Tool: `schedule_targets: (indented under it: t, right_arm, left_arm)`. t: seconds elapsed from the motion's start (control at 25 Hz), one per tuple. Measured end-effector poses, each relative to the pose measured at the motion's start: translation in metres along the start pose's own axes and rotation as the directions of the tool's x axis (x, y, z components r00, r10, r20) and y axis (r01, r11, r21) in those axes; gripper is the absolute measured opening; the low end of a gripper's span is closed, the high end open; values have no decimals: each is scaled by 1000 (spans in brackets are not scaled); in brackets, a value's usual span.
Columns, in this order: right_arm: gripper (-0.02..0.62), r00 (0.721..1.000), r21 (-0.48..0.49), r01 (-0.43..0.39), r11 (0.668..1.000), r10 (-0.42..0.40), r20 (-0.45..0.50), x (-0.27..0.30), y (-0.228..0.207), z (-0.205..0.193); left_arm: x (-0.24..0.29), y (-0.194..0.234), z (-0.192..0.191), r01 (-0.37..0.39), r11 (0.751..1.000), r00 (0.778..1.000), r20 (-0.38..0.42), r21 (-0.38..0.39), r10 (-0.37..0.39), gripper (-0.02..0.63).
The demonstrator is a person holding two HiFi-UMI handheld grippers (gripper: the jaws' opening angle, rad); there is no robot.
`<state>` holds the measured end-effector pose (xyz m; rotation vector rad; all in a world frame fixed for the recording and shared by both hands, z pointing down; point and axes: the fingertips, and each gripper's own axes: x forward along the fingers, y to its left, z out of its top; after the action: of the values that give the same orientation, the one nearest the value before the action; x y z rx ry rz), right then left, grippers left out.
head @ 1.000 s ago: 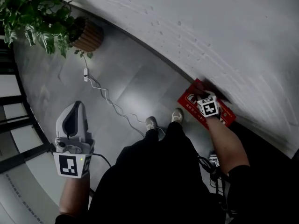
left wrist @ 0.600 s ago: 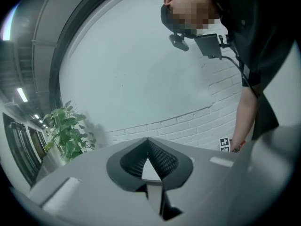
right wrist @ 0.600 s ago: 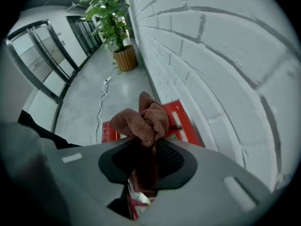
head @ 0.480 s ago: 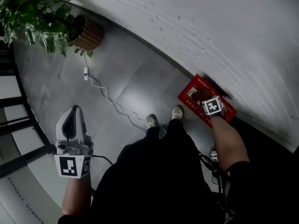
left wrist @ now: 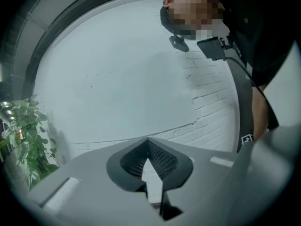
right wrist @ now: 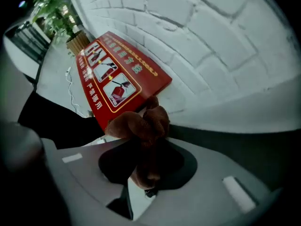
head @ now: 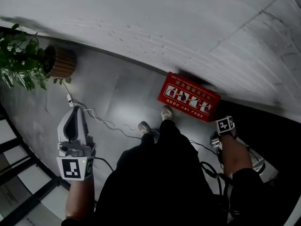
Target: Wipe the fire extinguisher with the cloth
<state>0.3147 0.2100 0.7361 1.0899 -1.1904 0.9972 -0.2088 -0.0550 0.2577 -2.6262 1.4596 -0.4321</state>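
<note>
My right claw (right wrist: 148, 149) is clamped on a bunched brown cloth (right wrist: 142, 124), which sticks out past the tips. The claw points down at the floor (head: 122, 93), with its marker cube (head: 225, 125) above my wrist. It hangs just to the right of the red fire extinguisher box (head: 188, 97), which lies on the floor against the white brick wall (head: 150, 22) with its picture panel facing up. In the right gripper view the cloth overlaps the box's near corner, but I cannot tell whether it touches. My left claw (head: 75, 111) is closed with its tips together and nothing between them, held out low on my left, well away from the box. A potted plant (head: 23, 65) stands by the wall, a white cable (head: 94, 120) trails across the floor, and my shoes (head: 167, 112) sit just beside the box
</note>
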Motion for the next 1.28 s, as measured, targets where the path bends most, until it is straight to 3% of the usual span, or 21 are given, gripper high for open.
schedule_targets:
  t: [0.08, 0.2, 0.28, 0.4, 0.48, 0.6, 0.68, 0.8, 1.04, 1.2, 1.28]
  right_arm:
    - [92, 985, -139, -22, 990, 45, 165, -14, 32, 38]
    - [92, 911, -383, -37, 923, 189, 366, -41, 109, 130]
    - [92, 867, -496, -48, 867, 283, 411, -47, 162, 186]
    - [92, 826, -613, -82, 786, 398, 400, -49, 234, 259]
    - [94, 828, -674, -118, 729, 447, 339, -47, 274, 291]
    - [95, 886, -712, -179, 679, 425, 182, -25, 300, 298]
    - [97, 905, -699, -210, 683, 407, 126, -16, 300, 287]
    - [95, 904, -666, -202, 718, 399, 155, -13, 280, 258]
    - [95, 937, -506, -210, 836, 321, 140, -6, 189, 148]
    - [95, 965, -372, -178, 911, 235, 114, 2, 127, 75]
    - [94, 981, -282, -170, 944, 191, 47, 8, 97, 30]
  left_arm:
    - [-4, 5, -9, -25, 999, 1000, -14, -21, 25, -2]
    - [-20, 16, -24, -73, 997, 996, -57, -34, 71, -2]
    - [-34, 25, -29, -116, 993, 990, -79, -35, 113, -2]
    - [-62, 40, -29, -178, 984, 978, -111, 6, 178, -2]
    - [-83, 52, -35, -216, 976, 964, -151, 32, 218, -2]
    - [-116, 70, -41, -278, 960, 936, -214, 40, 280, -2]
    - [-125, 78, -36, -297, 953, 929, -214, 53, 301, 0]
    - [-115, 76, -28, -272, 960, 945, -172, 67, 280, -2]
    - [-55, 40, -17, -130, 991, 986, -104, 7, 130, -2]
    - [-10, 20, -9, -42, 999, 998, -43, -6, 41, -2]
    - [6, 7, -4, -4, 1000, 1000, -16, -14, 4, -2]
